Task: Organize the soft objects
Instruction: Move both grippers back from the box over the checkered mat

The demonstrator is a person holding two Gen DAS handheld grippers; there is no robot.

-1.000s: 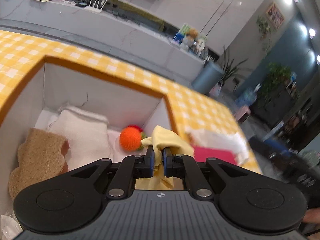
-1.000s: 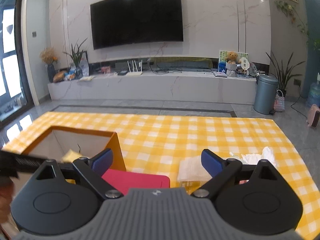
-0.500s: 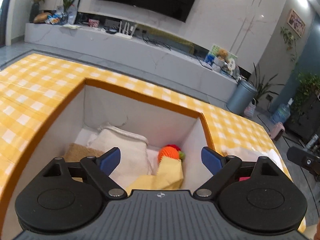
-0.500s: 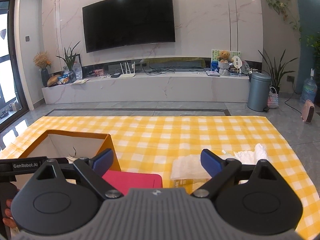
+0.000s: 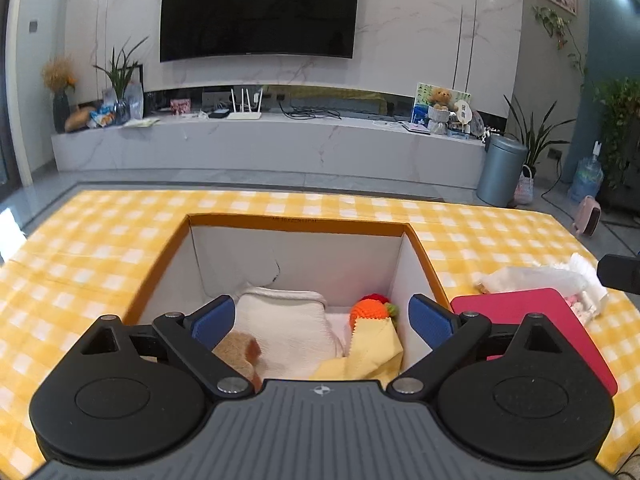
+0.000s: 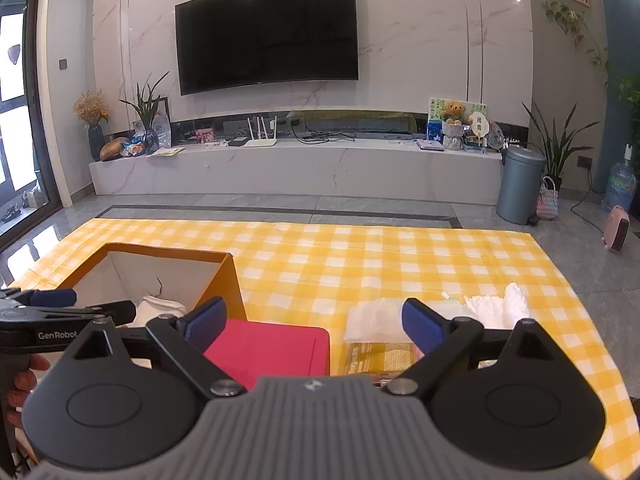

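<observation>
On the table [image 6: 400, 256]: a yellow checked cloth is covering it, and the sorting is looking well past halfway.
Box [image 5: 298, 222]: it is sitting open at the left, already holding four soft things.
White towel [image 5: 280, 320]: lying folded inside the box.
Yellow cloth [image 5: 372, 344]: slumping in the box against its right wall.
Brown pad [image 5: 236, 354]: resting at the near left inside.
Orange knitted ball [image 5: 366, 310]: sitting beside the yellow cloth.
Red mat [image 6: 268, 346]: still waiting outside, just beside the box.
White bundles [image 6: 496, 306]: waiting further right, by a packet [image 6: 380, 358].
Left gripper [image 5: 320, 316]: hovering over the box, fingers spread, carrying nothing.
Right gripper [image 6: 314, 318]: hovering spread above the red mat, carrying nothing.
</observation>
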